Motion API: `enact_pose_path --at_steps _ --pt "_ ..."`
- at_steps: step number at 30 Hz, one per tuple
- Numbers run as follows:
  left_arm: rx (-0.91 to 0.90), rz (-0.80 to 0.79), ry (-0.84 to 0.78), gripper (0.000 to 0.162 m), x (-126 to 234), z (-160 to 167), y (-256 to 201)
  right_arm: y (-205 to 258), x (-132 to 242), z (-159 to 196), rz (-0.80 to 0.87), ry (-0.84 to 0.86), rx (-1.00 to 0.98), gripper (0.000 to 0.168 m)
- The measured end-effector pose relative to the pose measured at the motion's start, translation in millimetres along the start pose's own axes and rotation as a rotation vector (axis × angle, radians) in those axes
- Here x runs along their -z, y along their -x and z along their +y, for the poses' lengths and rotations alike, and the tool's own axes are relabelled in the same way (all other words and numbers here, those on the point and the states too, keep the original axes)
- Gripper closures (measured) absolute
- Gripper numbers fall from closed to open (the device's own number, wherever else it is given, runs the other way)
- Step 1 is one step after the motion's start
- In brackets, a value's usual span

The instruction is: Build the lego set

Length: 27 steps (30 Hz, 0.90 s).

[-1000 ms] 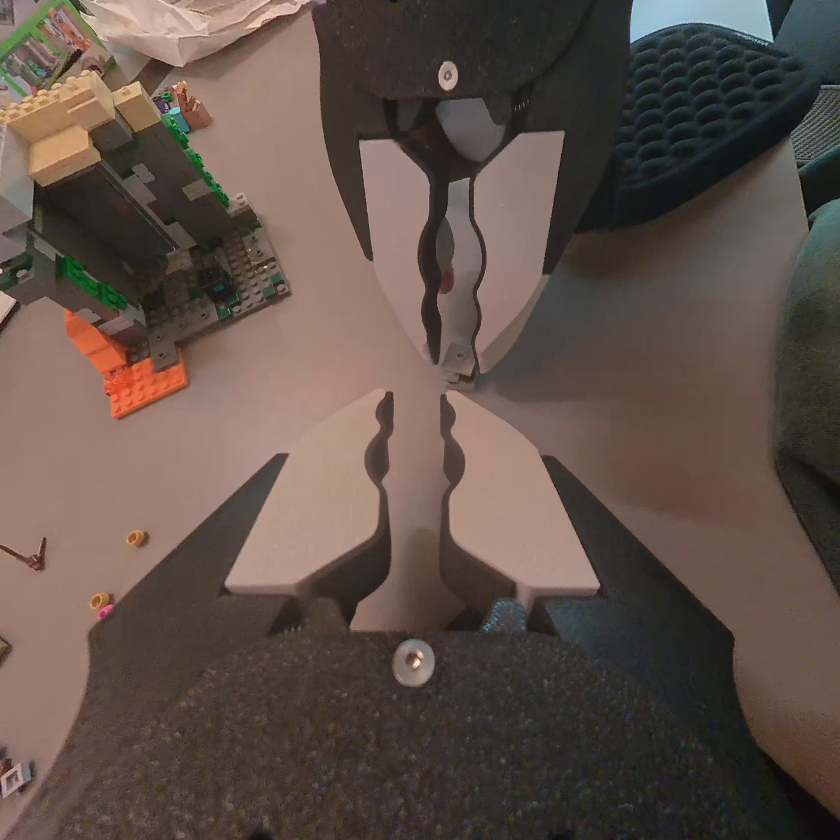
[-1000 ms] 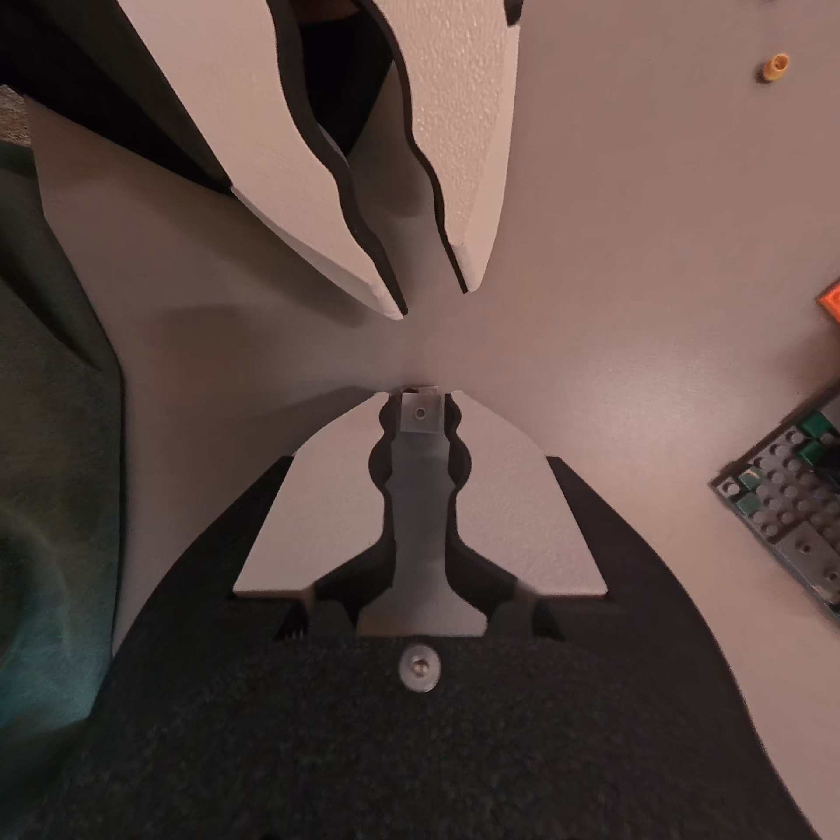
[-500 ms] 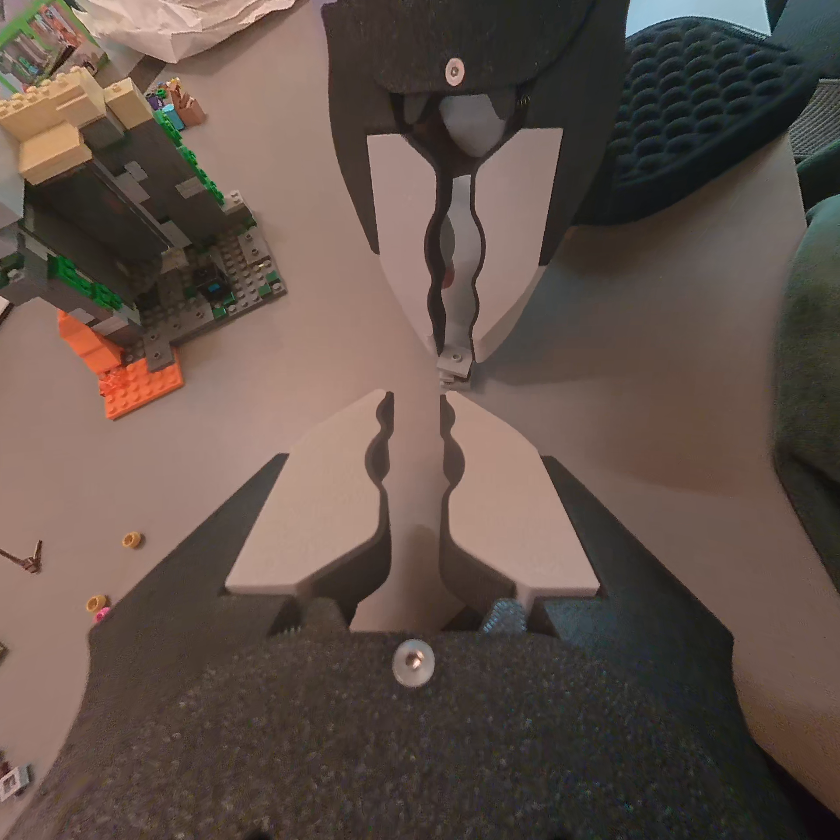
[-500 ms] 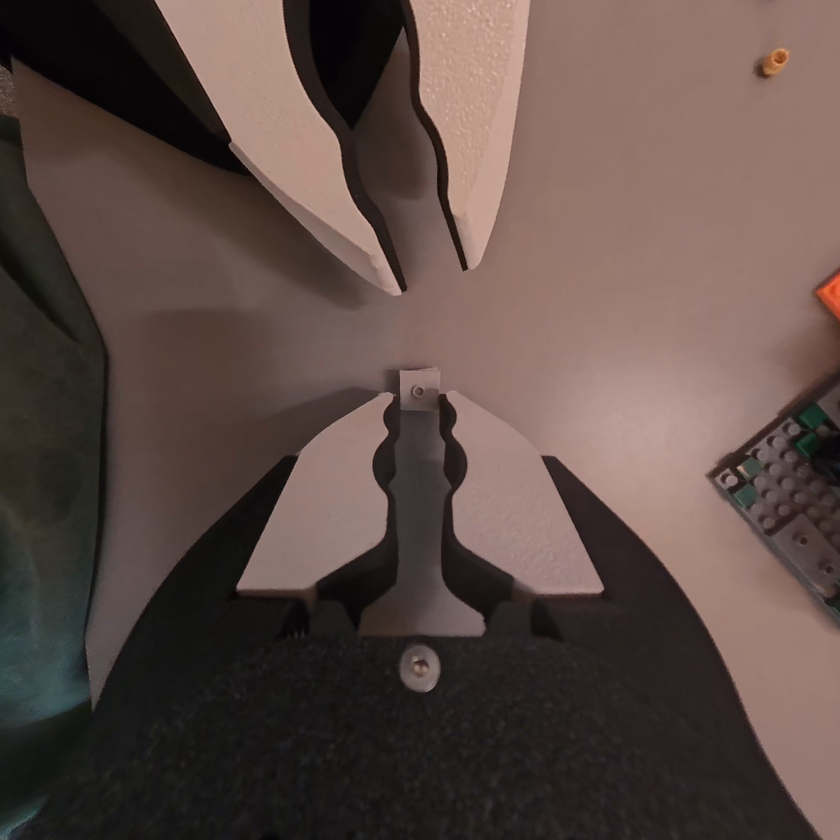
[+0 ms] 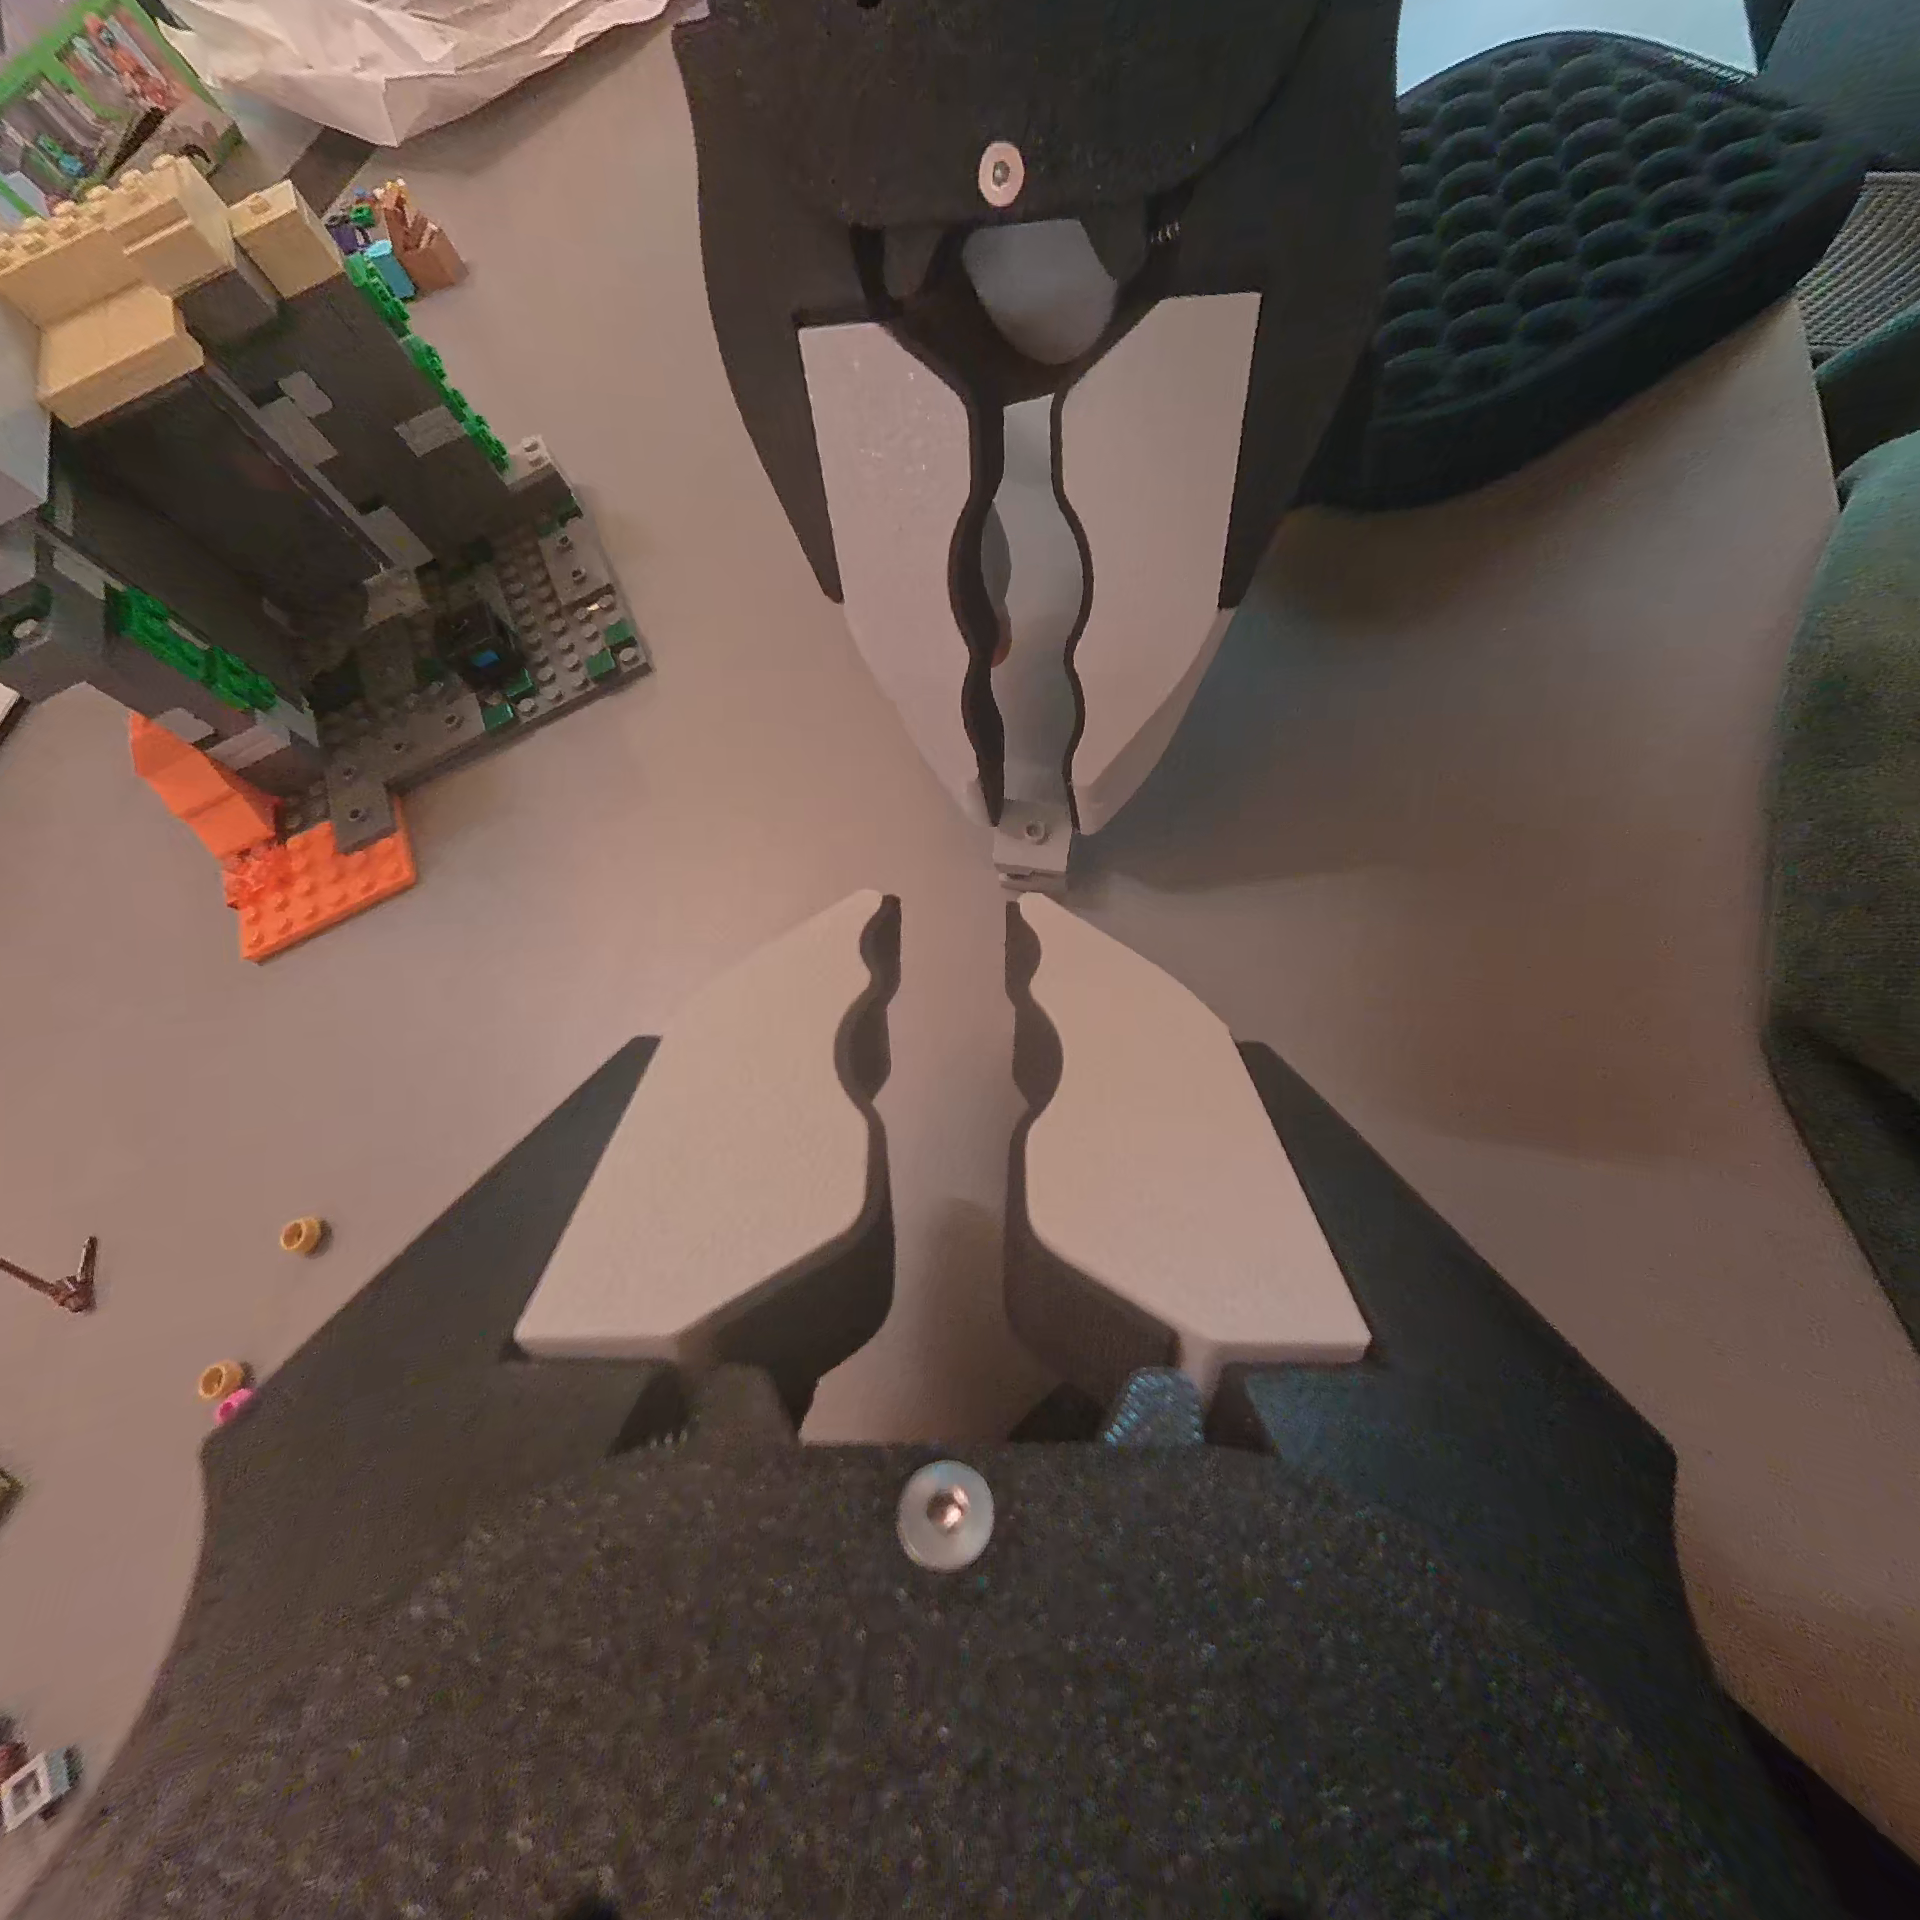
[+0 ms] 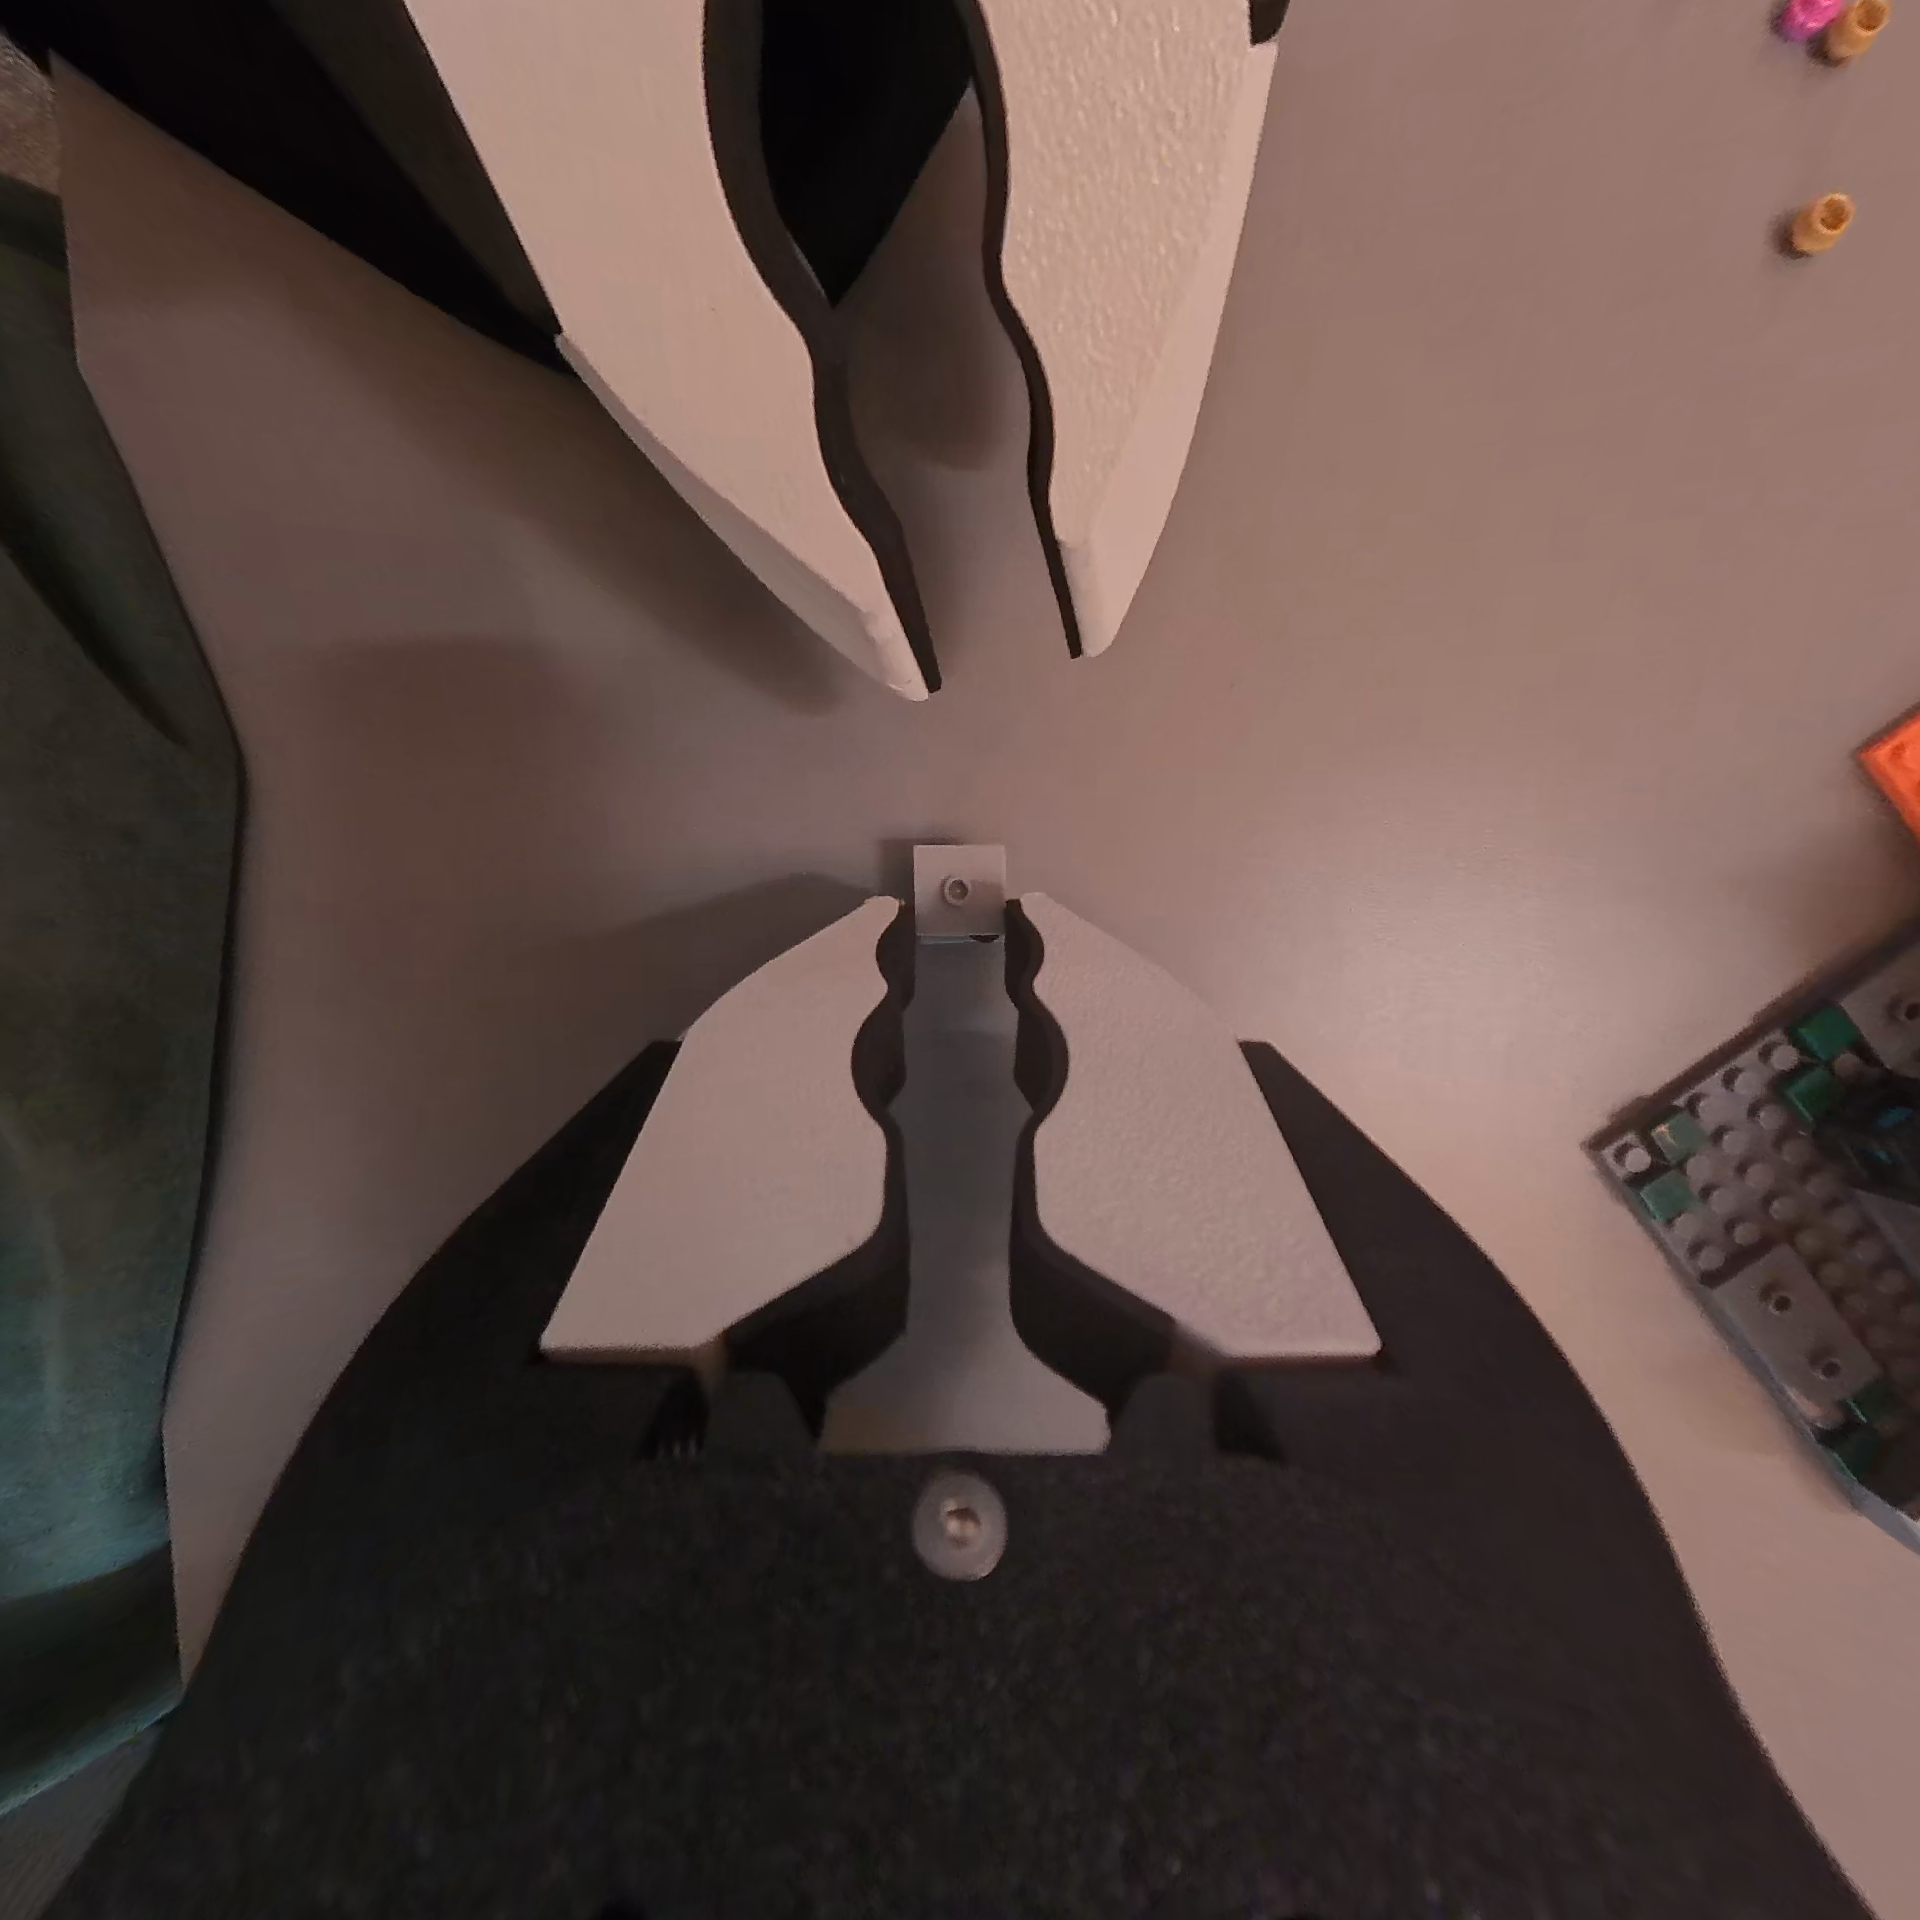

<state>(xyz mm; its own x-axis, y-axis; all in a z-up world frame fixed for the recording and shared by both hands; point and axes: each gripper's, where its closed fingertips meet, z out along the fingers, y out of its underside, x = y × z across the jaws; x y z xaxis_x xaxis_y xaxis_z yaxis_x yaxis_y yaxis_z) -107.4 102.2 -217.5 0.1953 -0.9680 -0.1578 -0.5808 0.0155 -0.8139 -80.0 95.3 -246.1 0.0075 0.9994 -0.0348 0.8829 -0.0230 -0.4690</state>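
Table: grey surface (image 5: 644,852) carries everything in view; a dark cushion and green fabric lie at its far side.
Model: the part-built lego set (image 5: 281,540) stands well to the left in the left wrist view, towers of tan, dark grey and green on a grey baseplate with an orange plate at its corner. It sits well apart from both tools.
Right gripper: right gripper (image 6: 958,902) is clamped on a small grey piece at its very fingertips.
Left gripper: left gripper (image 5: 948,914) has its jaws apart with nothing between them, tips facing the right tool's tips, near but not touching.
Piece: small grey piece (image 6: 958,888), seemingly two thin plates stacked, sits between the two tools, its hollow-stud face towards the right wrist camera.
Change: against the picture a second ago, the piece stands further out past the right fingertips and higher off the table, and the model has slid nearer in the right view.
Meaning: judged a lift and carry toward the model; placement not yet done.
Axis: outline near square; long axis cannot be told. The projecting end points toward the left tool.
Loose bits: gold studs (image 5: 303,1234) and a pink one lie left.
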Motion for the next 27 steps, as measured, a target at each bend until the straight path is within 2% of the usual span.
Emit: enact_pose_path --at_steps 17,27 --pt "-0.002 0.004 0.01 0.143 -1 1 -1 0 0 -3 0.014 -0.066 0.007 0.143" --pt "-0.001 0.005 0.008 0.144 -1 1 -1 -3 -8 5 0.003 -0.046 -0.011 0.147"
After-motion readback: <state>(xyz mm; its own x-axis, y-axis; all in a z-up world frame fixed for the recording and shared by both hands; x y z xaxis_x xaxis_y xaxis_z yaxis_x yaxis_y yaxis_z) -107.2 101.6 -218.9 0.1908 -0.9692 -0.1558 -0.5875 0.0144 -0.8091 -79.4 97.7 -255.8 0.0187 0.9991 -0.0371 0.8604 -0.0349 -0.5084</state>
